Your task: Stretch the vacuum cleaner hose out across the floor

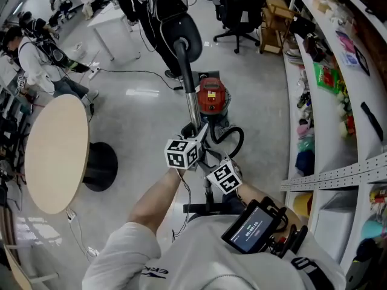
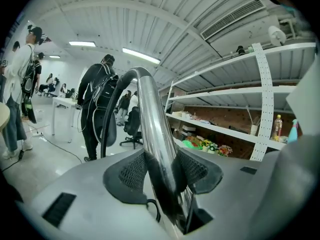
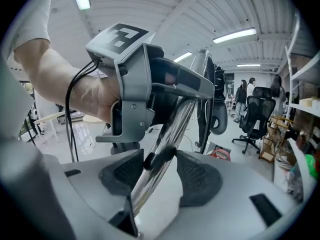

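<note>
A red canister vacuum cleaner (image 1: 211, 95) stands on the floor ahead of me, its black hose (image 1: 233, 139) looped beside it. Its chrome wand (image 1: 191, 101) rises toward me and ends in a black curved piece (image 1: 184, 38). My left gripper (image 1: 195, 133) is shut on the wand (image 2: 150, 114), both pads pressed against the tube. My right gripper (image 1: 210, 163) sits just below it. In the right gripper view the wand (image 3: 185, 114) runs between the right gripper's (image 3: 160, 171) pads, leaning on the left one with a gap at the right one.
A round beige table (image 1: 54, 153) and a black round base (image 1: 100, 165) stand at the left. Long white shelves (image 1: 326, 113) full of goods run along the right. An office chair (image 1: 242, 11), standing people and a floor cable (image 1: 133, 72) lie beyond the vacuum.
</note>
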